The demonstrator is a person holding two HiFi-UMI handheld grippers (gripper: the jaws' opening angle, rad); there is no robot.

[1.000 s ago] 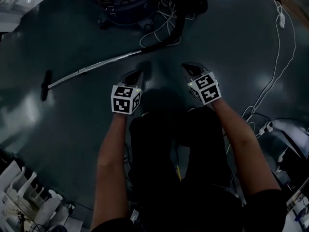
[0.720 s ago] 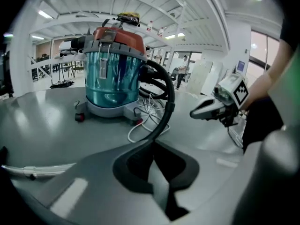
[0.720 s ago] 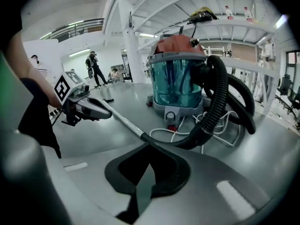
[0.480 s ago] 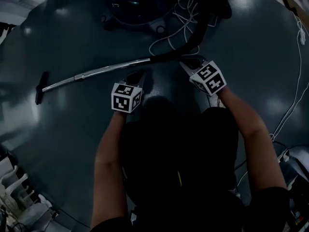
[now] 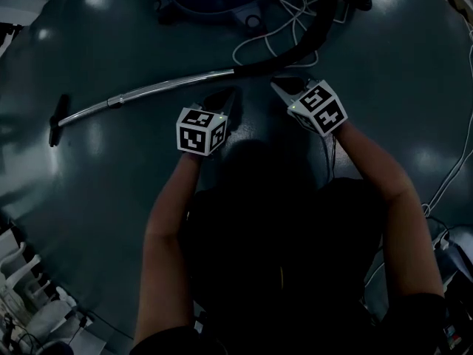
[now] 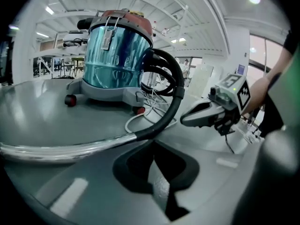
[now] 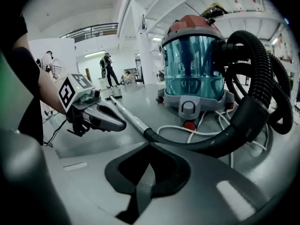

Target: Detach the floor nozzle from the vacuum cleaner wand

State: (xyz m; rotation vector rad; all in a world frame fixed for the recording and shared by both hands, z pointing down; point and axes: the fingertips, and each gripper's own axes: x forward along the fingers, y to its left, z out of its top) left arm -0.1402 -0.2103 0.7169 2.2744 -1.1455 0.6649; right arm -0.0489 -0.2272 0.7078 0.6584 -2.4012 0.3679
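Presently, both claws are pressed together and hold nothing. The left claw sits just on the near side of the wand, close to where it joins the black hose. The right claw is just beside that hose, to the right. The wand lies flat on the floor. The nozzle is attached at its far-left end, well apart from both claws. The vacuum stands beyond.

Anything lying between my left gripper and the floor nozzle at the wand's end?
Nothing visible does. The floor nozzle sits at the far left end of the wand; between it and the left gripper is only bare floor. The black hose runs off the opposite way.
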